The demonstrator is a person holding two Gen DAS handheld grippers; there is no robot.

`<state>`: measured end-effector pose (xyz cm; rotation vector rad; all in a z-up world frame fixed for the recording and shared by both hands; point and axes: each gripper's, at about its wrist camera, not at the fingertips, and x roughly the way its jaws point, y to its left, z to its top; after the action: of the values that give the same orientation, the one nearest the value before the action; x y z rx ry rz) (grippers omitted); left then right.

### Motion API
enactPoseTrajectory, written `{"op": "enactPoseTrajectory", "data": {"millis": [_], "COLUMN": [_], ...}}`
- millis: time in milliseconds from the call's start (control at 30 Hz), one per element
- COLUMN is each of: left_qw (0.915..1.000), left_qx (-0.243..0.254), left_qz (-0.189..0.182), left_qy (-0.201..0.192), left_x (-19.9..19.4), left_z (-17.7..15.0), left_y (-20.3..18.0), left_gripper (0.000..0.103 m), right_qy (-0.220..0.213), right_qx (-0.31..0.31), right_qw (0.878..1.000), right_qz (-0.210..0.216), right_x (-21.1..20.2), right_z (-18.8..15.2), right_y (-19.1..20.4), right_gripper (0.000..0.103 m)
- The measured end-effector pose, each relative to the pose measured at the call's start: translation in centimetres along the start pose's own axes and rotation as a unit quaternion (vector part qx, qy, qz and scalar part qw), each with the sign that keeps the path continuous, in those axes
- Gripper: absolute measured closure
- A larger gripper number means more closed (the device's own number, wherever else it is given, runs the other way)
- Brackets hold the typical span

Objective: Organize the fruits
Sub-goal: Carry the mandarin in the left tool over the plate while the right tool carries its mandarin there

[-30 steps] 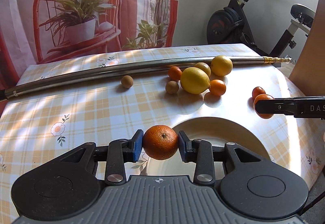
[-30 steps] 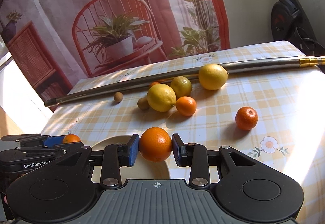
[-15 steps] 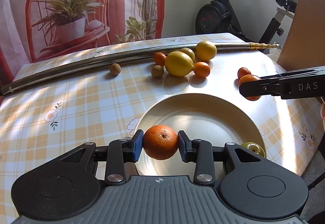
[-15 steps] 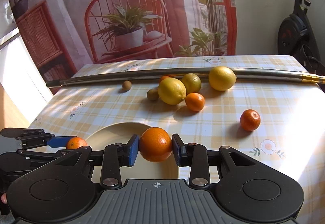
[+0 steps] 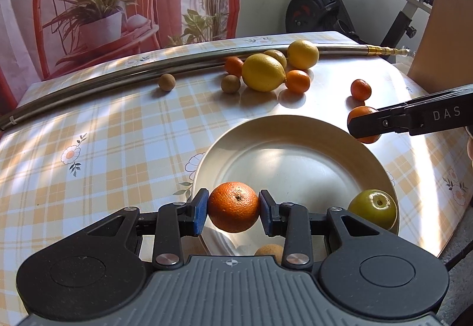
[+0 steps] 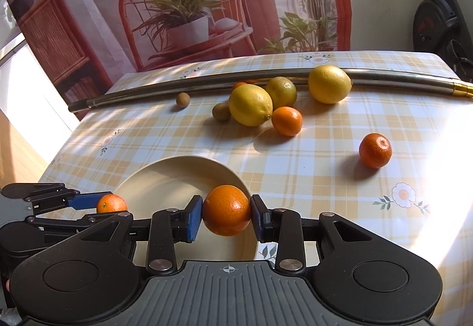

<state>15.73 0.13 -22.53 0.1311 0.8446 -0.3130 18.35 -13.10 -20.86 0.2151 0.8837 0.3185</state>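
Observation:
My left gripper point(image 5: 233, 213) is shut on an orange point(image 5: 234, 206) above the near rim of a cream plate point(image 5: 283, 148). A green citrus point(image 5: 372, 209) and a small brown fruit point(image 5: 269, 250) lie in the plate's near part. My right gripper point(image 6: 226, 215) is shut on another orange point(image 6: 226, 210) over the plate's point(image 6: 165, 178) right rim; from the left wrist view it hangs at the plate's far right edge point(image 5: 362, 125). Lemons point(image 6: 250, 105), mandarins point(image 6: 375, 150) and small brown fruits point(image 6: 182, 98) lie farther back on the checked tablecloth.
A long metal pole point(image 5: 118, 74) lies across the back of the table behind the fruit. An exercise bike point(image 5: 325, 6) stands beyond the far right corner. A curtain printed with a red chair point(image 6: 183, 15) hangs behind. The table edge point(image 5: 443, 237) is close on the right.
Both grippers have drawn back toward me and risen, each still holding its orange. More of the plate shows now, with the green citrus and a small brown fruit in it.

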Motion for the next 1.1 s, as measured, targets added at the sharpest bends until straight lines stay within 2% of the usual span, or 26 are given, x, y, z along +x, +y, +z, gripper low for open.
{"op": "enactPoseTrajectory", "data": {"millis": [633,1100], "left_qw": [0.9998,0.9996], "left_qx": [-0.004,-0.006], "left_qz": [-0.003,-0.009], "left_qy": [0.018,0.025], "left_x": [1.0,1.4], "left_z": [0.0,0.1], "left_y": [0.0,0.1], "left_gripper": [0.065,0.064], "right_qy": [0.073,0.084], "right_qx": [-0.051,-0.044], "right_qw": [0.996,0.995], "right_qz": [0.008,0.016], "right_x": [3.2,3.5], "right_z": [0.2,-0.3], "right_y": [0.8,0.6], "right_gripper": [0.071,0.07]}}
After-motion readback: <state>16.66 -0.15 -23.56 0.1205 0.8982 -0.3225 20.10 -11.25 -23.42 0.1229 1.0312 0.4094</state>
